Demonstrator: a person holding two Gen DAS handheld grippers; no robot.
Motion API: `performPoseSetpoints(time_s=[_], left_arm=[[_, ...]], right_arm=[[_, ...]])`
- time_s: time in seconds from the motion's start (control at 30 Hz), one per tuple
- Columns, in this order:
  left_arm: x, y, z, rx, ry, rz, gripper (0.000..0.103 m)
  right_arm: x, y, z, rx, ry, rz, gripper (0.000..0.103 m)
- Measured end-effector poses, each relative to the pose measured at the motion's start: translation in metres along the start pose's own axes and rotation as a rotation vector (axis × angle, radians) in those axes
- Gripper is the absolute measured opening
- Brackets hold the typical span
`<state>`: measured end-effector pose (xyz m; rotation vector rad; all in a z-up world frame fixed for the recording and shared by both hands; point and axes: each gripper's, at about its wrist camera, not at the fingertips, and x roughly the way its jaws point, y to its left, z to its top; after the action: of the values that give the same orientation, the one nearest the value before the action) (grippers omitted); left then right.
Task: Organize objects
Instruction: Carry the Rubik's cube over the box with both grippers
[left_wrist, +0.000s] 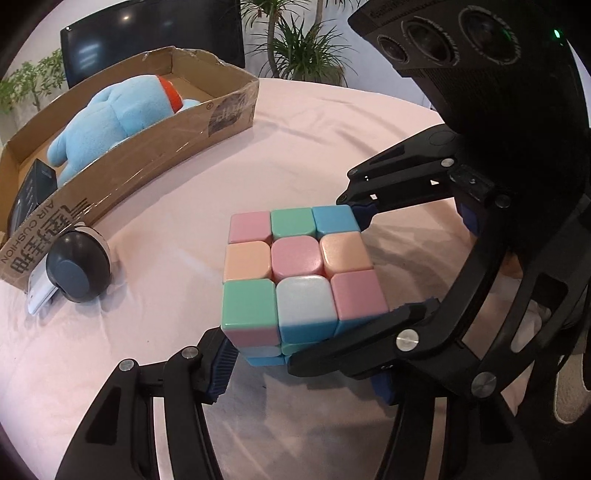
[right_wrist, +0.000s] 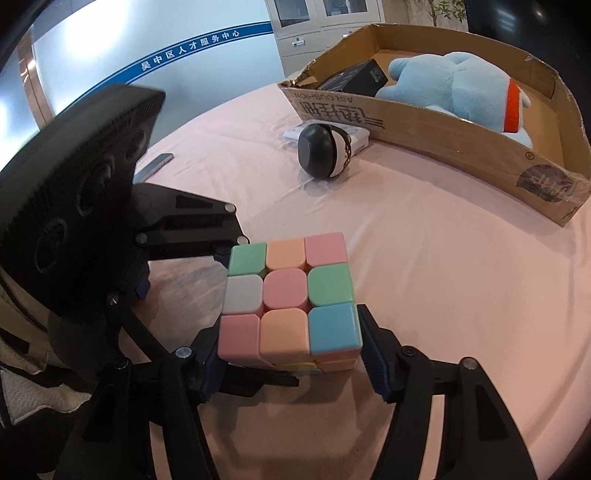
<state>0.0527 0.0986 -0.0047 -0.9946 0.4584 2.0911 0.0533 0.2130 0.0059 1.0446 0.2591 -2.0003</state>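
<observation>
The pastel cube (left_wrist: 295, 280) sits on the pink worktop (left_wrist: 258, 147) directly between both sets of tongs, which close on it from opposite sides. It has no long axis to speak of, its sides being equal, so neither grip has a preferred direction. The left tongs (left_wrist: 291, 354) straddle its near lower edge, one blue pad (left_wrist: 221, 365) against a lower corner; the other finger is hidden behind the right tool. The right tongs (right_wrist: 291, 350) straddle it as well, one ribbed pad (right_wrist: 373, 358) touching the blue-faced side. Both look clamped on the cube, though whether the pads press firmly cannot be told. Both tools pitch steeply down toward the worktop, angled in at each other. The cardboard box (right_wrist: 443, 133), already holding the blue plush toy (right_wrist: 458, 88), lies well apart, beyond the dark round gadget (right_wrist: 325, 151), so the coming move is likely a lift and carry across to it.
</observation>
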Motion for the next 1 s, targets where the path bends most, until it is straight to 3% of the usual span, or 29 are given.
performPoseSetpoints(time_s=[0.33,1.0], left_arm=[[0.0018,0.0043,0.0008,-0.019,0.004,-0.013,0.058],[-0.0049,0.0004,0.0059,-0.001,-0.016,0.029,0.056]], right_arm=[[0.0068,-0.0065,0.0013,0.051,-0.001,-0.004,0.061],[0.0006,-0.0002,0.0039,0.040,-0.033,-0.059,0.058]])
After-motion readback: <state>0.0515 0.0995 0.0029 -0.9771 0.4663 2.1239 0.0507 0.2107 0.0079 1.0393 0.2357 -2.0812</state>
